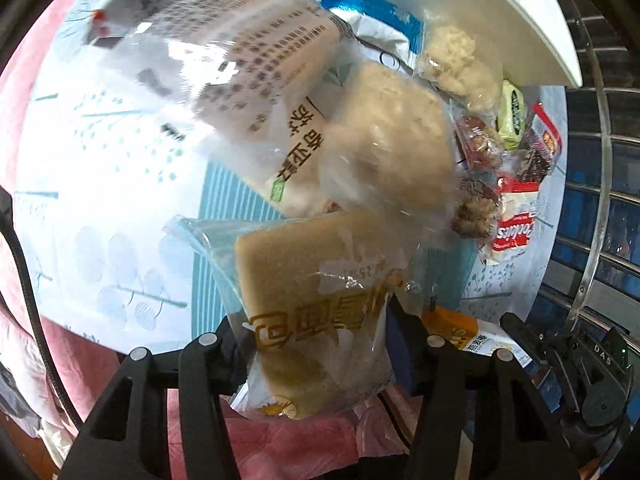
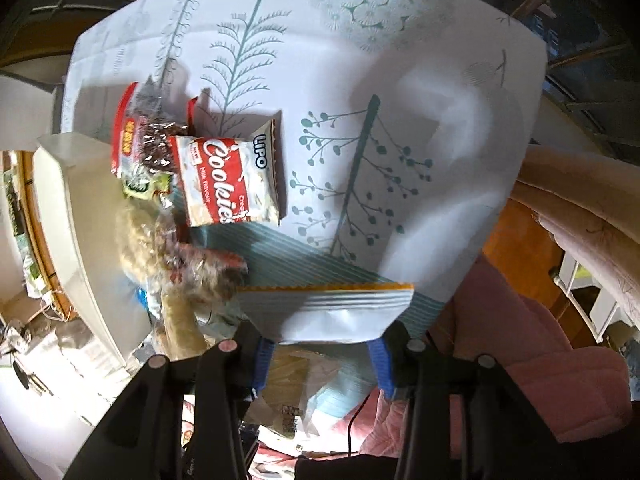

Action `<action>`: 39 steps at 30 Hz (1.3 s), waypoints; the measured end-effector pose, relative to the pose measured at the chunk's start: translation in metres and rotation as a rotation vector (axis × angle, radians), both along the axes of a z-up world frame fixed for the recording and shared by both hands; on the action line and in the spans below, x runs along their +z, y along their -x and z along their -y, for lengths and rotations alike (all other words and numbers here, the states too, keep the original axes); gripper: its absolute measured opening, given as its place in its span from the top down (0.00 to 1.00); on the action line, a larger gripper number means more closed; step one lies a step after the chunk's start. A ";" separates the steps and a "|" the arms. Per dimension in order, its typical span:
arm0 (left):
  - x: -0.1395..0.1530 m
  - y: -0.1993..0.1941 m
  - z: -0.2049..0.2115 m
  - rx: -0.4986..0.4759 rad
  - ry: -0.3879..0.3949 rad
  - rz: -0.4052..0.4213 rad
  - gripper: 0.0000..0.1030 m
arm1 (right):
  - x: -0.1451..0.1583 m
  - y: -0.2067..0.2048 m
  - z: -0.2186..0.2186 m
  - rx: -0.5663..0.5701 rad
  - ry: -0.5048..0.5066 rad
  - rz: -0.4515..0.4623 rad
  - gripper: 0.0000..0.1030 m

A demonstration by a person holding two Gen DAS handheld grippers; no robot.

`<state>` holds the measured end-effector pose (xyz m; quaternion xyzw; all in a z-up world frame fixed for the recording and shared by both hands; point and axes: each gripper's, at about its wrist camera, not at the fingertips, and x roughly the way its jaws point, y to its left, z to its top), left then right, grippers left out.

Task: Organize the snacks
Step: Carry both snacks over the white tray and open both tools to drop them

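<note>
The table (image 2: 440, 92), with white cloth and teal tree print, carries the snack pile on one side, incl. a red-white cookies bag (image 2: 228, 184) lying flat, well apart from both grippers. The left gripper (image 1: 316, 336) has its jaws closed on a clear-wrapped tan cake (image 1: 304, 292) with gold letters, held just above the cloth. The right gripper (image 2: 324, 344) pinches a white pouch (image 2: 332, 312) with orange top edge btw its blue pads.
</note>
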<state>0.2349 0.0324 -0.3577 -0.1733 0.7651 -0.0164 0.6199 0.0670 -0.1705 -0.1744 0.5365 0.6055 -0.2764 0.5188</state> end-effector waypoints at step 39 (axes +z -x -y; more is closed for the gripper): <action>0.251 -0.053 -0.086 0.100 0.021 0.438 0.48 | 0.122 -0.107 -0.051 0.286 0.043 0.450 0.59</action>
